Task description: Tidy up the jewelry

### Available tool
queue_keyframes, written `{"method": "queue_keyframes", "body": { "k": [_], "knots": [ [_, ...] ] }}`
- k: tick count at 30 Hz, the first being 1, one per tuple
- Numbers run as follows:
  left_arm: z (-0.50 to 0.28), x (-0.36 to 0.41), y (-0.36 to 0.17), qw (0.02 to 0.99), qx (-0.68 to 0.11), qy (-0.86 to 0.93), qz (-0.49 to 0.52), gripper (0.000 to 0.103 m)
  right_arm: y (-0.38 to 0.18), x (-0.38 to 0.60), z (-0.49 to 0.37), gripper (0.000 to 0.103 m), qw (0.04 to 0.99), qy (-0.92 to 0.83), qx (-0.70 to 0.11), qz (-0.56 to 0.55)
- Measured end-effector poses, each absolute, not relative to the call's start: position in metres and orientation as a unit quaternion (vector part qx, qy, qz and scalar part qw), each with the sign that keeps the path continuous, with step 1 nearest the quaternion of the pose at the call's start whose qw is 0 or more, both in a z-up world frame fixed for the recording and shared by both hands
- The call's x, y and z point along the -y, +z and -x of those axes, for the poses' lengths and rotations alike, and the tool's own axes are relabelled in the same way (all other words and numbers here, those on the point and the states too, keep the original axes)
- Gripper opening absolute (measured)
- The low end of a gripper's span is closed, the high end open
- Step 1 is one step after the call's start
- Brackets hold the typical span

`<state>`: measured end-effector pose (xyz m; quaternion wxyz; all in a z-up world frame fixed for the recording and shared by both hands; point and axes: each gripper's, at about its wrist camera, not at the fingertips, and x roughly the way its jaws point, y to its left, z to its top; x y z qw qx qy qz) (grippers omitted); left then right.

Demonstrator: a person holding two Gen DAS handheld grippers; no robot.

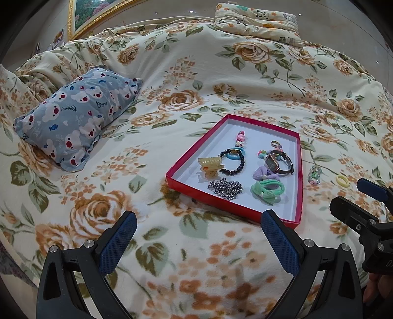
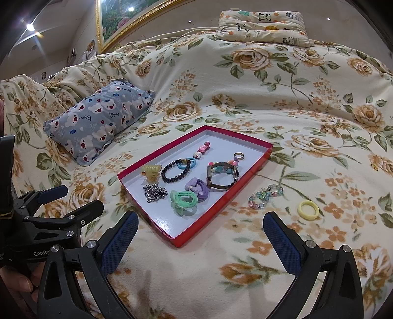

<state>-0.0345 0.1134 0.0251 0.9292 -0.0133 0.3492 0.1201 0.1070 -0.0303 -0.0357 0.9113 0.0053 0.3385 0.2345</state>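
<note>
A red tray (image 1: 231, 205) (image 2: 145, 216) with a white floor lies on the floral bed. It holds a watch (image 1: 278, 163) (image 2: 222, 179), a black bead bracelet (image 1: 233, 163) (image 2: 175, 170), a silver chain (image 1: 224, 187) (image 2: 154, 192), a hair claw (image 1: 210, 165), green (image 2: 184, 200) and purple hair ties, and small rings. On the blanket right of the tray lie a pastel bead bracelet (image 1: 315, 174) (image 2: 265, 196) and a yellow ring (image 1: 342, 181) (image 2: 308, 209). My left gripper (image 1: 197, 240) is open and empty, near the tray's front edge. My right gripper (image 2: 200, 241) is open and empty, below the tray's near corner.
A grey bear-print pillow (image 1: 76, 117) (image 2: 100, 117) lies left of the tray. A panda-print pillow (image 1: 258, 22) (image 2: 262, 24) sits at the far edge of the bed. A gold-framed picture (image 2: 122, 19) hangs behind. The floral blanket (image 1: 196, 270) covers the whole bed.
</note>
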Motion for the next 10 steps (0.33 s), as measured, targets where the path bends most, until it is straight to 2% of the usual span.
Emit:
{"method": "queue_keyframes", "body": {
  "k": [10],
  "knots": [
    [0.0306, -0.1121, 0.0250, 0.929, -0.351, 0.118, 0.014, 0.102, -0.0353, 0.0307, -0.1108, 0.102, 0.910, 0.234, -0.342, -0.005]
  ]
}}
